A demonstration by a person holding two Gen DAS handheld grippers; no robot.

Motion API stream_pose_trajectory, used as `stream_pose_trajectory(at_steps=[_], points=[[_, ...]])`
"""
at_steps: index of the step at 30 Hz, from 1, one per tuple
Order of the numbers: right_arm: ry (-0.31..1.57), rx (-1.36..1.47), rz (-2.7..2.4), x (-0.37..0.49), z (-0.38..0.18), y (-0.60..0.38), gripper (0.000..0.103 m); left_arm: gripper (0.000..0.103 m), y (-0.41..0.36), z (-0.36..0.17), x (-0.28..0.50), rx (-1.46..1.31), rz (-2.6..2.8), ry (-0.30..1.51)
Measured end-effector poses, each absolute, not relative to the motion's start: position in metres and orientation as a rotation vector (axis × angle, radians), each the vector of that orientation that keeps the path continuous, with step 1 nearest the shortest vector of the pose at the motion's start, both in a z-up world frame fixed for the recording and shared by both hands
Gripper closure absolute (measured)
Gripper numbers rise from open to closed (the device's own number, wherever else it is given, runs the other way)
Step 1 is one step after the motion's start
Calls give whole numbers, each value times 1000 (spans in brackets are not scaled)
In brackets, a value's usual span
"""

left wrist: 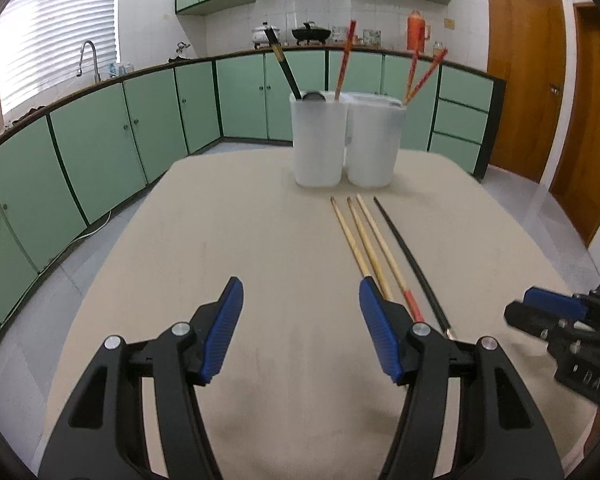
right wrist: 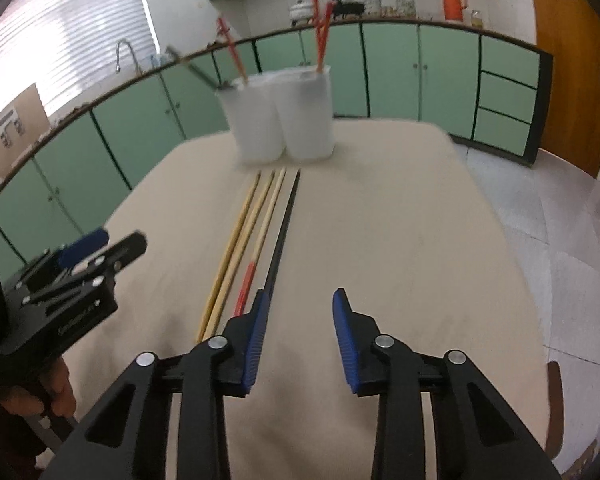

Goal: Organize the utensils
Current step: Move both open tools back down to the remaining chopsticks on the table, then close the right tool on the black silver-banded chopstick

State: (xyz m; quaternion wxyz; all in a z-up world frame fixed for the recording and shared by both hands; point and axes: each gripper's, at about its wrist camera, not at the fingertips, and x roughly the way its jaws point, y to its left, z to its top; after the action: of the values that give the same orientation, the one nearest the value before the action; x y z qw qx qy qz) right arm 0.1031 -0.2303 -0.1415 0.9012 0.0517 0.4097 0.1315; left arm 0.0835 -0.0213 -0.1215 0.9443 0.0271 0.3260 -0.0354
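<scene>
Left gripper [left wrist: 301,330] and right gripper [right wrist: 300,338] both spread, holding nothing, low in frame above the tabletop [left wrist: 240,240]. Four chopsticks [left wrist: 374,240] lie side by side mid-frame, just before two white containers [left wrist: 346,140] holding more chopsticks.

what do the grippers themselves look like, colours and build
Both the left gripper and right gripper share one build: black angular linkage arms with cut-out slots, silver round pivot bolts, and ribbed blue finger pads. Faint pale lettering marks the body. No cables visible.
</scene>
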Motion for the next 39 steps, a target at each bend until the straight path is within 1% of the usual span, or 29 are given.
stream_pose_trajectory(at_steps=[4, 9, 19, 21, 23, 29, 35, 39], points=[[898, 58, 302, 101, -146, -215, 79, 44, -22, -124, 81, 57, -74, 684], [930, 60, 326, 98, -154, -208, 83, 44, -23, -125, 79, 55, -73, 696], [960, 45, 333, 98, -166, -199, 86, 44, -24, -130, 77, 51, -76, 711], [966, 44, 333, 98, -168, -198, 90, 44, -24, -130, 77, 51, -75, 713], [969, 46, 330, 100, -170, -198, 90, 44, -24, -132, 77, 49, -73, 716], [959, 57, 323, 104, -170, -197, 91, 44, -23, -136, 78, 47, -72, 724], [946, 31, 302, 103, -172, -193, 95, 44, -24, -139, 80, 48, -75, 731], [945, 21, 298, 102, -171, -193, 96, 44, -25, -140, 80, 52, -77, 733]])
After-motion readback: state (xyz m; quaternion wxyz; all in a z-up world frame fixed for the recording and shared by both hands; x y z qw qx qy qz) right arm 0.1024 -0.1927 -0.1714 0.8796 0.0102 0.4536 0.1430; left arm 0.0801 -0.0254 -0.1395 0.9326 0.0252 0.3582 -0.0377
